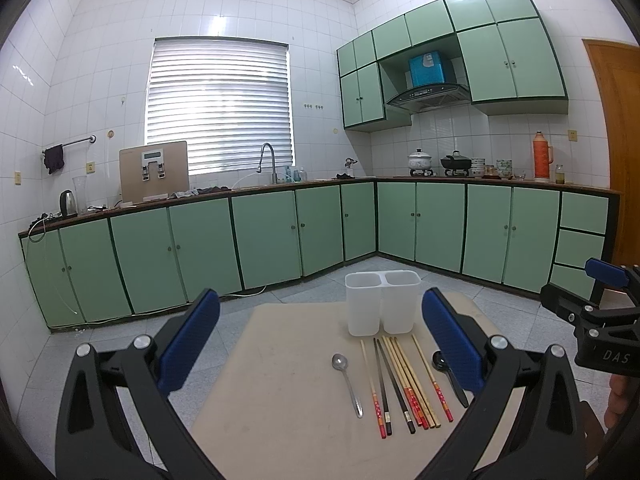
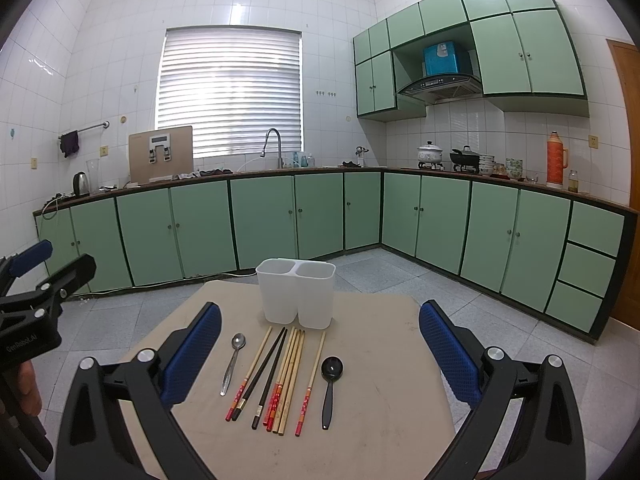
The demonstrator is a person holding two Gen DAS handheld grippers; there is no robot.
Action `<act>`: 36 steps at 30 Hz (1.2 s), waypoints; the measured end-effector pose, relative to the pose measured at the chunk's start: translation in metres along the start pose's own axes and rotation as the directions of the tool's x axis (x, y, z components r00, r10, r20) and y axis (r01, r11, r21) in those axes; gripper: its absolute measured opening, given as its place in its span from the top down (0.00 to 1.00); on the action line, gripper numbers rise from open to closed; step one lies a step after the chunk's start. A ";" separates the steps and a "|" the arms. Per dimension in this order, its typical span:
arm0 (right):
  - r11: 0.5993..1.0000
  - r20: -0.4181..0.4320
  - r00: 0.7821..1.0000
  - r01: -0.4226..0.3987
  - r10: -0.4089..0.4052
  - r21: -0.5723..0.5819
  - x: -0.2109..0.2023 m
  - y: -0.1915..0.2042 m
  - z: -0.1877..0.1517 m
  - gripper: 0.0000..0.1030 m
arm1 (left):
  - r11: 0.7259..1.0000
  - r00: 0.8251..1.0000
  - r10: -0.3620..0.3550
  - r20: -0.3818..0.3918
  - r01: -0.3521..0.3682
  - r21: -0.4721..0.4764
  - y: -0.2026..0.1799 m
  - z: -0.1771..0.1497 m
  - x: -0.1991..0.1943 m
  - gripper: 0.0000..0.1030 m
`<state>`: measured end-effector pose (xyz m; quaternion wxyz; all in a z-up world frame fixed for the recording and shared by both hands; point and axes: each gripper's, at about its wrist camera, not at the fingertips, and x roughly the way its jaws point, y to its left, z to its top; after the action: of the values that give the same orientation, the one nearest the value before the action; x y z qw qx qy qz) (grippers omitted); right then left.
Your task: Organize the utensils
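Left hand-held gripper (image 1: 320, 344) spread wide, blue pads clear of everything, gripping nothing. Right hand-held gripper (image 2: 320, 344) equally wide, likewise empty, hovering above the desk (image 2: 380, 400). On the desk: white two-compartment holder (image 2: 296, 292) at the far edge, upright; just before it a row of chopsticks (image 2: 280, 376), metal spoon (image 2: 234, 360) at left, black spoon (image 2: 330, 384) at right.

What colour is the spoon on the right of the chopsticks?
Black, glossy. The spoon shows best in the right wrist view.
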<state>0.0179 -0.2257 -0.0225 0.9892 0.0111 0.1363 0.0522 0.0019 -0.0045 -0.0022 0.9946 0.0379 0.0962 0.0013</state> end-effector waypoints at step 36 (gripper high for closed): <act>1.000 -0.002 1.000 0.001 -0.001 0.000 0.001 0.001 -0.001 0.06 | 1.000 1.000 0.002 0.003 -0.002 0.000 0.002 -0.001 -0.001 0.05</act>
<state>0.0188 -0.2249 -0.0242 0.9891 0.0108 0.1371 0.0520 0.0013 -0.0024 -0.0025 0.9948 0.0381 0.0944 0.0024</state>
